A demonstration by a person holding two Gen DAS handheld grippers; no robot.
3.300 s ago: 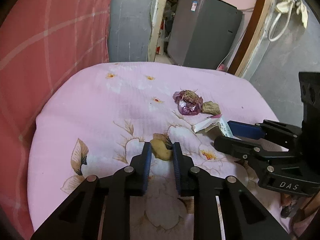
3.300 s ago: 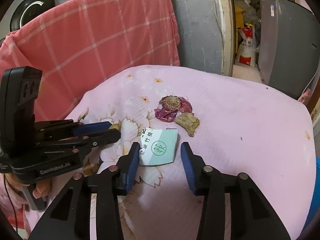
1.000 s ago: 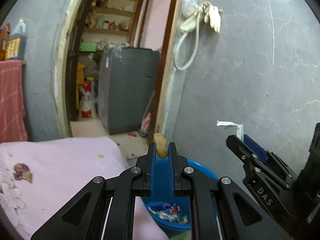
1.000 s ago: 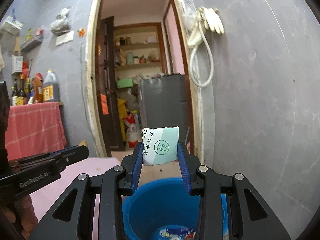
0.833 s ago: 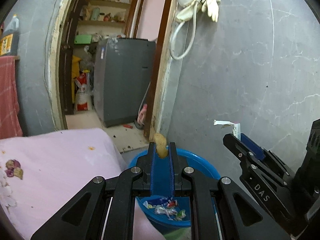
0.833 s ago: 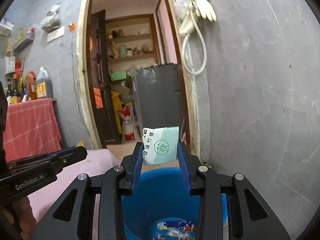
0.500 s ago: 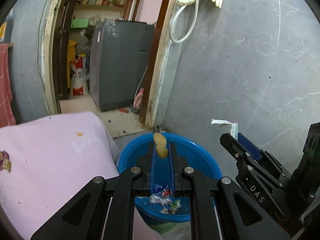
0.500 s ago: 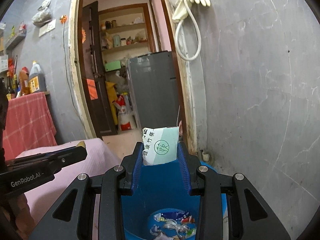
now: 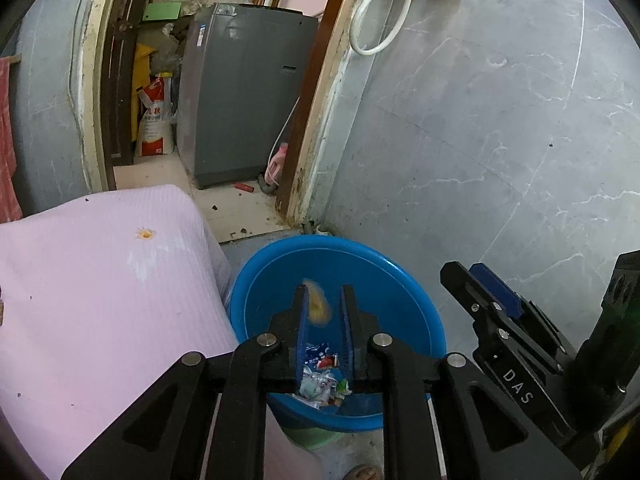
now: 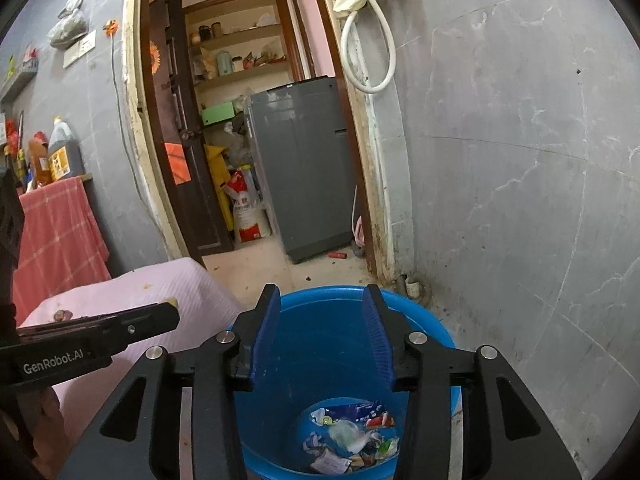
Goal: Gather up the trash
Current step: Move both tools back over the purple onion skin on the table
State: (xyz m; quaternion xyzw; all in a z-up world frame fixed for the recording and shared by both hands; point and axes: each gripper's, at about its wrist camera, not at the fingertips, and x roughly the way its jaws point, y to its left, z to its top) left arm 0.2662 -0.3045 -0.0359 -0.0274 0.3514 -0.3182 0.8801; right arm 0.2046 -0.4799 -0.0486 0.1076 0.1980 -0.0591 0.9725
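The left gripper (image 9: 323,312) jaws have just been opening; a blurred yellow scrap (image 9: 317,305) is seen loose between them. The right gripper (image 10: 320,334) jaws, also just opening, are empty. Both are held over the blue bucket (image 10: 424,320), beside the pink bed (image 9: 100,280).

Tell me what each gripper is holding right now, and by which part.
Nothing is gripped. The right gripper is open and empty over the blue bucket. The left gripper has just been opening; the blurred yellow scrap between its pads looks released.
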